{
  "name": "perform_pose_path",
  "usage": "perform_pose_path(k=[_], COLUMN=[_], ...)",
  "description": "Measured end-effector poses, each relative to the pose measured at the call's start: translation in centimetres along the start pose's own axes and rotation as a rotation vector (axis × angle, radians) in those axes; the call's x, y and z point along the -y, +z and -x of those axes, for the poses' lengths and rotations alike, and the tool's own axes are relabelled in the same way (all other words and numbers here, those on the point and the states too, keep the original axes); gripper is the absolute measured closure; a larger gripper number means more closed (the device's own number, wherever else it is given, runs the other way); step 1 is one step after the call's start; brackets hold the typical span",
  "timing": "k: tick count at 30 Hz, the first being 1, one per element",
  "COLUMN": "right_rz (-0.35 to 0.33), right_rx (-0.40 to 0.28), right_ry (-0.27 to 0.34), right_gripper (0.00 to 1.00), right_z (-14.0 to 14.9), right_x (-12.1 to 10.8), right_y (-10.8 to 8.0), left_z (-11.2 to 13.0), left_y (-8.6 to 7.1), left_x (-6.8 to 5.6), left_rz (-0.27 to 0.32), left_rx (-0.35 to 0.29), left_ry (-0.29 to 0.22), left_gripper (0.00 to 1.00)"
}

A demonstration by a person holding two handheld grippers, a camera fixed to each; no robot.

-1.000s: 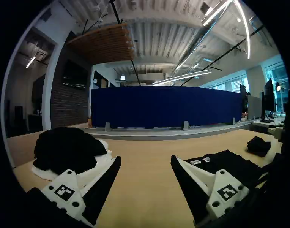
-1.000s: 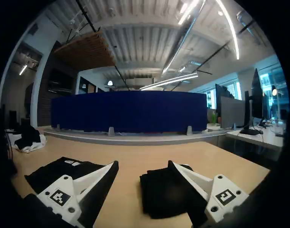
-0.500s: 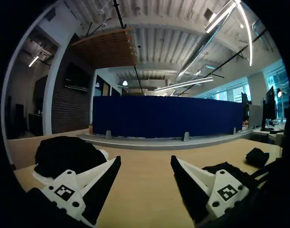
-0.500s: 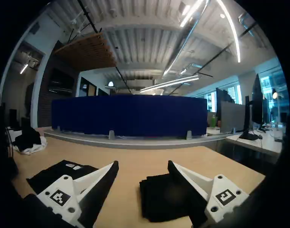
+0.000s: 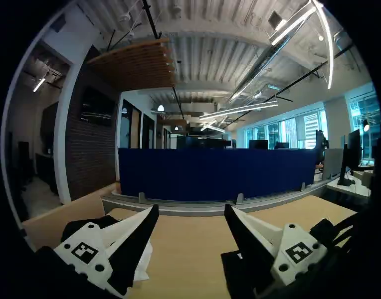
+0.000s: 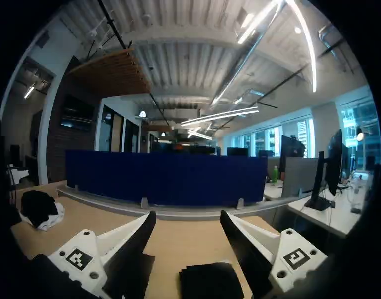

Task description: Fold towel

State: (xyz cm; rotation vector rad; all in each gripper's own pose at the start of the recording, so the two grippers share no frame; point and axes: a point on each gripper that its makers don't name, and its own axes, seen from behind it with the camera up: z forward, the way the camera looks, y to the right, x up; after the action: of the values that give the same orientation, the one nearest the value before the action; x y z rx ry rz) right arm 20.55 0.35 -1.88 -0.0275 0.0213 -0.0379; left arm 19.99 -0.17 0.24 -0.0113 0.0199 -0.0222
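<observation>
Spacing between the fingers of the left gripper (image 5: pixel 190 206) is being held wide, with nothing gripped. The right gripper (image 6: pixel 186 213) is likewise being carried wide and empty. Both are being pointed roughly level toward the blue partition (image 5: pixel 210 179), above the table (image 5: pixel 190 249).

A flat black towel (image 5: pixel 231 274) is lying on the table on the near side of the partition, low beside the left gripper's right-hand finger. It is judged to be the dark sheet behind the right gripper's left-hand finger, so it is lying between and below both tools. Neither is clearly nearer, and its long axis cannot be told.

A folded black towel (image 6: pixel 210 281) is sitting just under the right gripper's gap. A black-and-white heap (image 5: pixel 83 226) is being left further along the partition, beyond the left gripper.
</observation>
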Motion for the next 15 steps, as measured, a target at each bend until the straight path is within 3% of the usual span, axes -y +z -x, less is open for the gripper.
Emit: perform_pose_path(k=[9, 15], right_rz=[-0.013, -0.098], right_rx=[0.016, 0.068], right_ry=[0.009, -0.047], right_gripper=[0.0, 0.0], right_z=[-3.0, -3.1], right_x=[0.0, 1.7], right_y=[0.6, 0.8], left_z=[-2.2, -1.8], left_y=[0.4, 0.2], left_x=[-0.1, -2.7], left_rz=[0.012, 0.114], left_rx=[0.034, 0.102], left_ry=[0.024, 0.074], left_gripper=[0.03, 0.03])
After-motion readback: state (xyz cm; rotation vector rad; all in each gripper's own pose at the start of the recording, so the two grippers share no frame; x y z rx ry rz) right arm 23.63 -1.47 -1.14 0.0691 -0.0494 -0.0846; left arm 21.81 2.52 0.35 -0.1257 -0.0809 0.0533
